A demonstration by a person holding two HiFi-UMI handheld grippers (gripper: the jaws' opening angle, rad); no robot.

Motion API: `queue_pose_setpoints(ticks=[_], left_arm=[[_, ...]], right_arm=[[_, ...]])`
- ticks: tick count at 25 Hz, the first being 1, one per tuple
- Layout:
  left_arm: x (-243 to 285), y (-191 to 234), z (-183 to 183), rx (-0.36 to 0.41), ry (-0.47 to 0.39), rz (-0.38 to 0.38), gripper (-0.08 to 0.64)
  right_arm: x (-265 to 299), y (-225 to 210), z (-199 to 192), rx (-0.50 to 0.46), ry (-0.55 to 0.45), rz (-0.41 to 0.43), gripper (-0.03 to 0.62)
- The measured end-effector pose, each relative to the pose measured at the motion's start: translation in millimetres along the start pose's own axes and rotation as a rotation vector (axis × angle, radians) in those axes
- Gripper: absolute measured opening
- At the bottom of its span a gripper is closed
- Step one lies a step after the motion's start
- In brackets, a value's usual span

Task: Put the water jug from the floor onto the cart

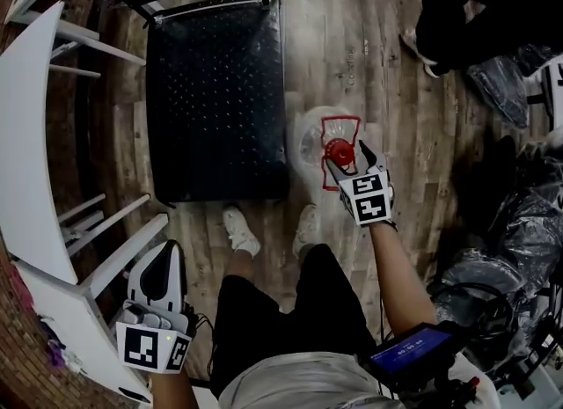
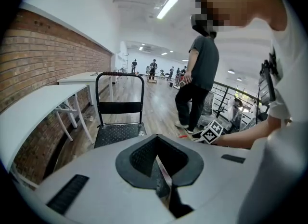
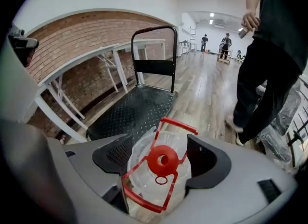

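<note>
A clear water jug (image 1: 313,137) with a red cap (image 1: 338,150) and a red handle frame stands on the wood floor, just right of the black cart platform (image 1: 215,91). My right gripper (image 1: 347,163) hangs over the jug's top, open. In the right gripper view the cap (image 3: 162,161) and handle sit between the two black pads (image 3: 117,154), with no pad pressing on them. The cart (image 3: 134,110) lies beyond, its handle upright at the far end. My left gripper (image 1: 162,258) is low at the left near a table leg, shut and empty (image 2: 163,171).
White tables (image 1: 26,135) line the brick wall left of the cart. A person in black (image 1: 475,11) stands on the floor beyond the jug. Plastic-wrapped items (image 1: 519,222) pile up at the right. My own white shoes (image 1: 239,230) stand just in front of the cart.
</note>
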State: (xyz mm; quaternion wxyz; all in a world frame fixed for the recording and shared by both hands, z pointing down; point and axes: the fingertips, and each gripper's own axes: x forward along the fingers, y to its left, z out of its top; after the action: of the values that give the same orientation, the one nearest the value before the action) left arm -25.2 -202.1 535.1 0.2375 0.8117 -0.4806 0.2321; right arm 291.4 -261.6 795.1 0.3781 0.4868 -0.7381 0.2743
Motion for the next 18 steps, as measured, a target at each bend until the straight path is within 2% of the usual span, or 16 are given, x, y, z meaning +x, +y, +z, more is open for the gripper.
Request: queue_pose_setpoints(ticks=[11, 18], left_arm=[[-4.9, 3.5, -37.3, -0.051, 0.038, 0.053, 0.002], [-11.9, 4.4, -47.4, -0.069, 0.044, 0.066, 0.000]], right_arm=[[62.0, -6.4, -53.0, -0.058, 0.113, -0.010, 0.337], [66.8, -8.7, -51.2, 0.039, 0.071, -0.020, 0.321]])
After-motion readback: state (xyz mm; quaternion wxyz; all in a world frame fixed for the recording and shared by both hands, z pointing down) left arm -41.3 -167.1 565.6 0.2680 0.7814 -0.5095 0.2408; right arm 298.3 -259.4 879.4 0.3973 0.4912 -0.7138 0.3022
